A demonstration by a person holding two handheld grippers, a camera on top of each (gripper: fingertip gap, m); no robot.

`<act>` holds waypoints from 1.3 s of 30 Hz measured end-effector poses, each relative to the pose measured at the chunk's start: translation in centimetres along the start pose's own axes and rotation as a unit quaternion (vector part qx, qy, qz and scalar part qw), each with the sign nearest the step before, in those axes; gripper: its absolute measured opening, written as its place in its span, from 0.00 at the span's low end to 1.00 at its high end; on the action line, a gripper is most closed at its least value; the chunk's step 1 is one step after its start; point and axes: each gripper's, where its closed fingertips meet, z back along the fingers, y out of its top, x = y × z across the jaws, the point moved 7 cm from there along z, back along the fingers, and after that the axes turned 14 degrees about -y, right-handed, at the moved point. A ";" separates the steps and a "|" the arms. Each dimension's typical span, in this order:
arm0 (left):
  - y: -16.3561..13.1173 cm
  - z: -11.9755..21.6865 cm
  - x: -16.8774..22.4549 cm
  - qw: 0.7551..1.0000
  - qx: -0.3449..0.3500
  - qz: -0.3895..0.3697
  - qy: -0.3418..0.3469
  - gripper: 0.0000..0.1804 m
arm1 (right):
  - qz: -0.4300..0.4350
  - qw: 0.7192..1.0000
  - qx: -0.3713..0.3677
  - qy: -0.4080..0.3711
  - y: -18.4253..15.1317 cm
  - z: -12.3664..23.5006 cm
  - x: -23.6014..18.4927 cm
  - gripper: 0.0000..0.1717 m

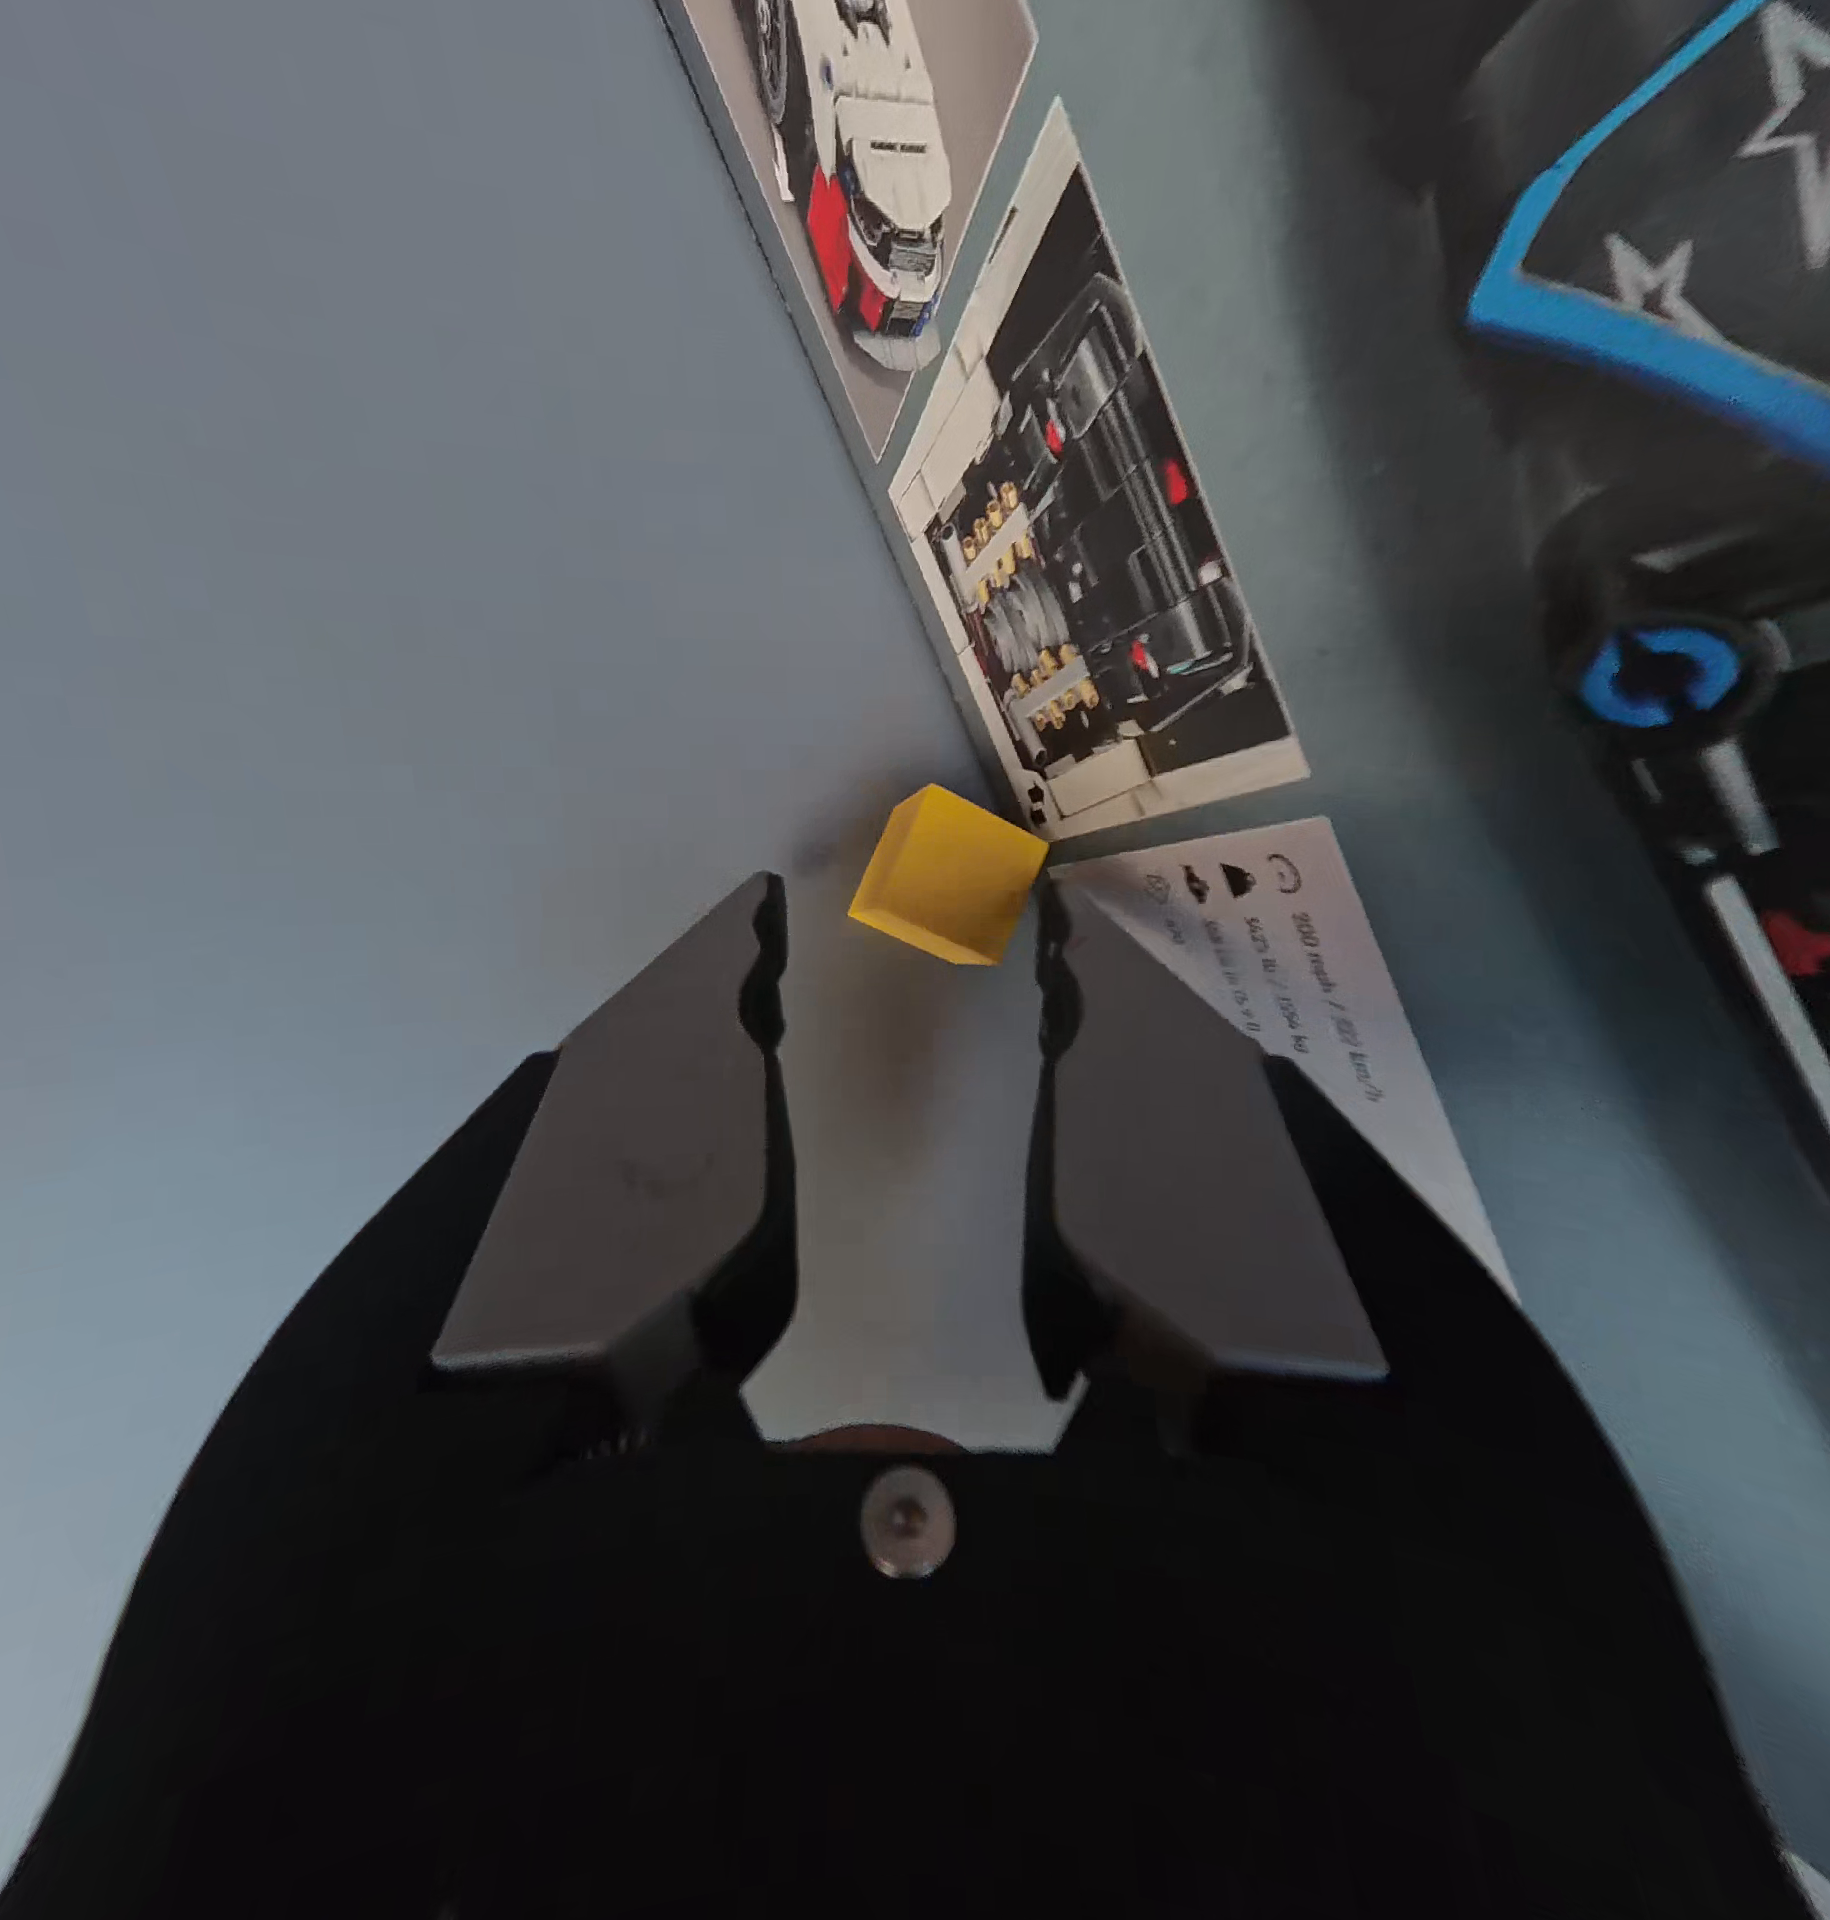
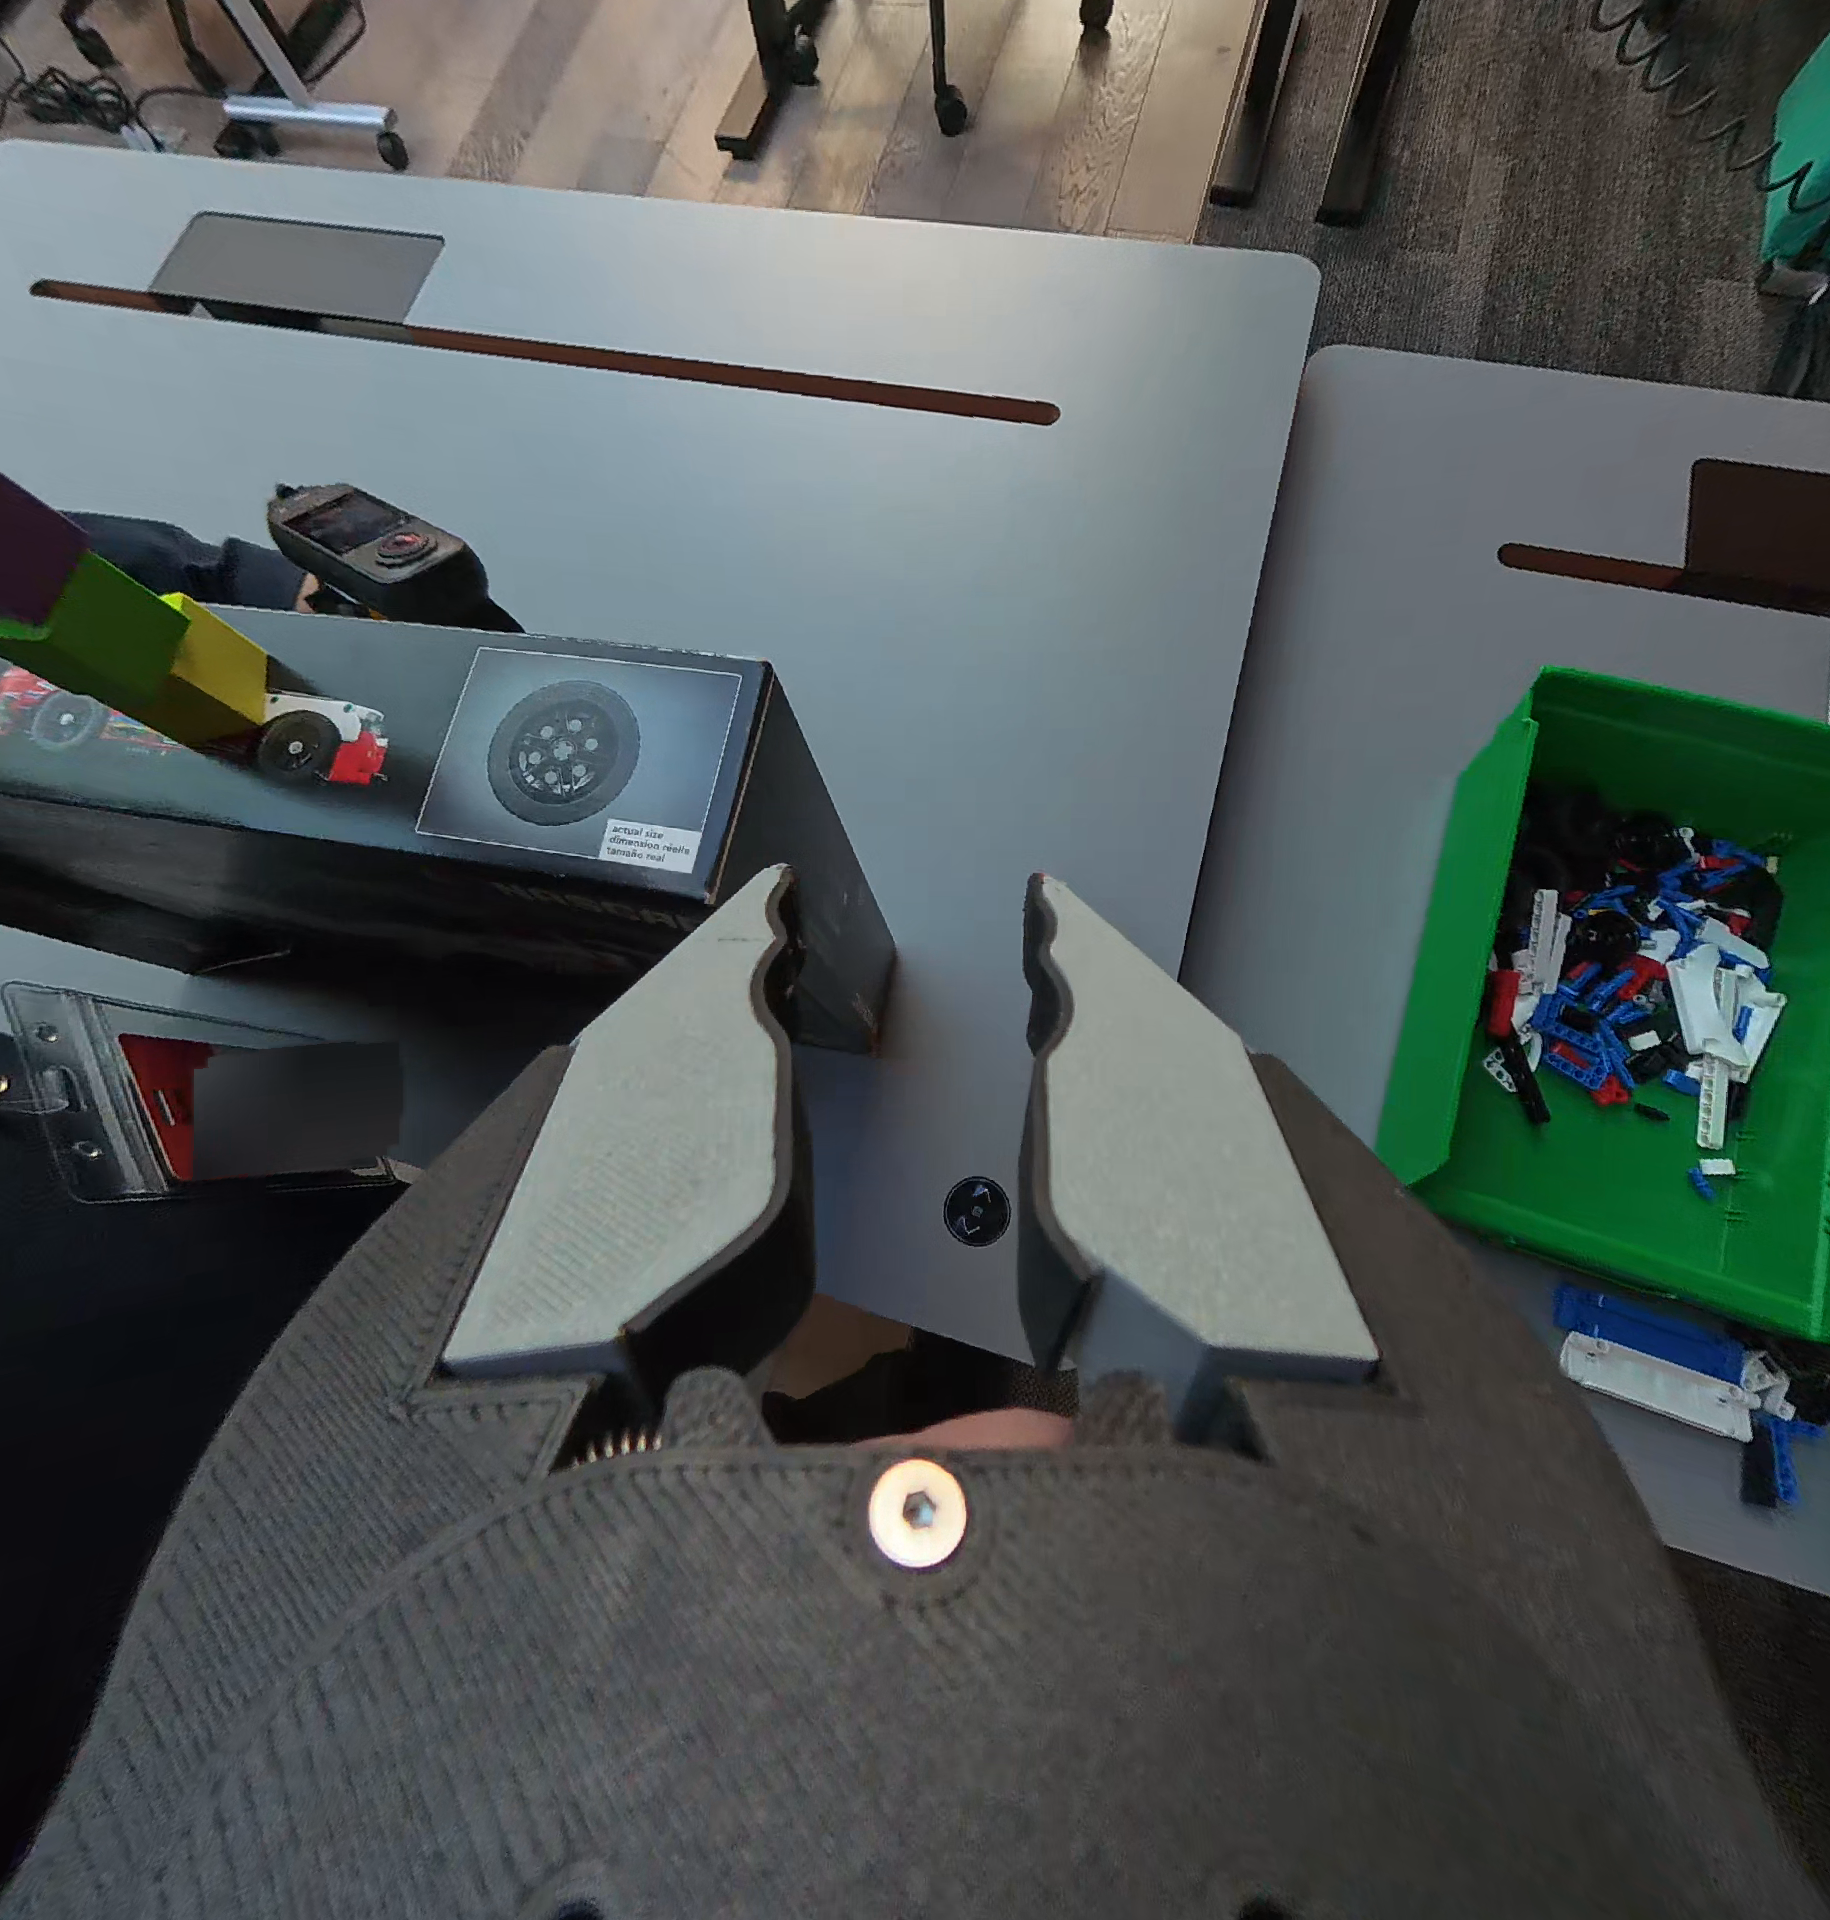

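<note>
where box (image 2: 391,790) stands, bin (image 2: 1617,1195) opposite.

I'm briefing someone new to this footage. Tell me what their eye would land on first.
Most striking is the small yellow block lying on the blue-grey surface just past the tips of the open left gripper, beside printed car pictures. In the right wrist view, the bright green bin of mixed building pieces stands on the table at right, and the black box with a wheel picture lies left of the open, empty right gripper.
</note>
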 end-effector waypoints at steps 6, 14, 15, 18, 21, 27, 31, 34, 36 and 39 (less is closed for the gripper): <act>-0.5 0.2 -0.3 0.999 -0.012 -0.021 0.040 0.16 | 0.015 0.999 0.032 0.003 2.0 0.3 -0.6 0.23; 1.0 9.6 0.8 0.978 0.168 0.063 0.106 0.16 | 0.029 0.995 0.086 0.045 4.6 2.1 -2.6 0.23; 2.1 11.7 1.8 0.970 0.210 0.076 0.092 0.16 | 0.042 0.992 0.096 0.064 5.5 2.3 -3.4 0.24; 5.8 17.8 5.5 0.949 0.297 0.093 0.052 0.16 | 0.130 0.974 0.137 0.127 8.9 2.8 -7.1 0.25; 10.0 23.2 10.2 0.933 0.346 0.051 0.085 0.16 | 0.217 0.935 0.146 0.239 11.9 3.0 -12.3 0.25; 18.1 26.3 20.2 0.923 0.348 -0.055 0.155 0.16 | 0.275 0.875 0.204 0.343 15.9 2.5 -18.0 0.27; 21.8 25.0 23.0 0.921 0.347 -0.040 0.171 0.16 | 0.336 0.835 0.246 0.360 16.1 2.8 -18.1 0.24; 23.9 23.5 23.6 0.923 0.335 -0.004 0.188 0.16 | 0.364 0.802 0.274 0.386 15.4 3.0 -17.1 0.16; 25.0 22.5 23.4 0.923 0.329 0.033 0.199 0.16 | 0.370 0.786 0.281 0.409 14.9 2.8 -16.3 0.17; 25.9 21.4 22.7 0.917 0.323 0.093 0.217 0.16 | 0.360 0.771 0.274 0.448 14.2 1.7 -15.0 0.17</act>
